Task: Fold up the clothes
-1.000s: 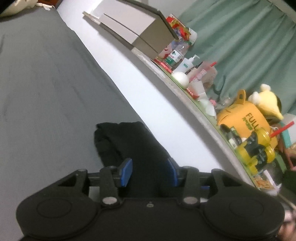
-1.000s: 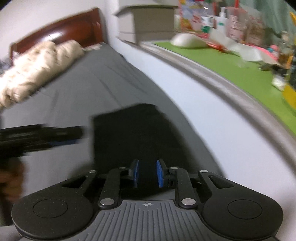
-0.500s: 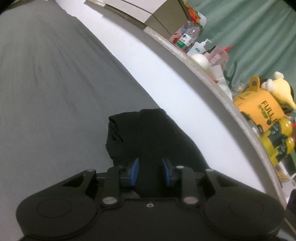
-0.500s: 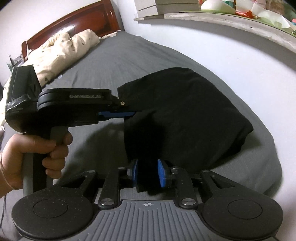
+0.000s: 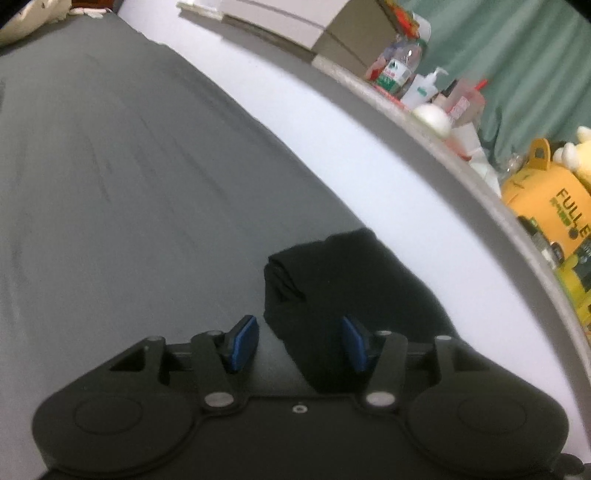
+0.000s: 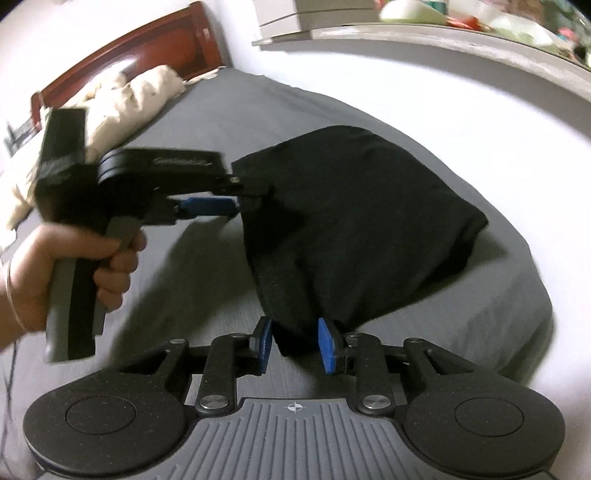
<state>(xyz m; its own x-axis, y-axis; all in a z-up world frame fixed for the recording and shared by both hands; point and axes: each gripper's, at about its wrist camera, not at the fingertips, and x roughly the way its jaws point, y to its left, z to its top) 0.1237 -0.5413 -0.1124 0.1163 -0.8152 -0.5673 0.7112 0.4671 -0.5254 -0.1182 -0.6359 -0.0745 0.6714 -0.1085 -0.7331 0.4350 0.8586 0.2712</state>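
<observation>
— Black fabric, folded into a thick bundle (image 6: pixel 354 221), is seen lying on the grey bed sheet (image 6: pixel 207 266), near the edge that meets the white wall (image 6: pixel 461 122). How is it being handled?

— At the nearest corner, the right claw (image 6: pixel 293 347) is placed around a hanging tip of the garment. Its blue pads (image 6: pixel 327 345) have just been parting, and the cloth is seen between them with a gap on each side, so nothing is pinched there.

— And the left claw?

— The left claw (image 5: pixel 299 345) is seen with its jaws standing fairly wide, having just been opened further. The garment's edge (image 5: pixel 332 295) lies between the pads, closer to the right-hand pad, and is not pressed. In the right wrist view that claw (image 6: pixel 236 197) is held by a hand (image 6: pixel 70 273) at the bundle's left side.

— What is found further back?

— A cream pillow or quilt (image 6: pixel 125 99) is seen by the reddish wooden headboard (image 6: pixel 155 44). Above the wall, a cluttered ledge (image 5: pixel 461 147) is seen, with boxes (image 5: pixel 314 26), bottles (image 5: pixel 400 62), a yellow carton (image 5: pixel 550 199), and a green curtain (image 5: pixel 517 55) behind.
</observation>
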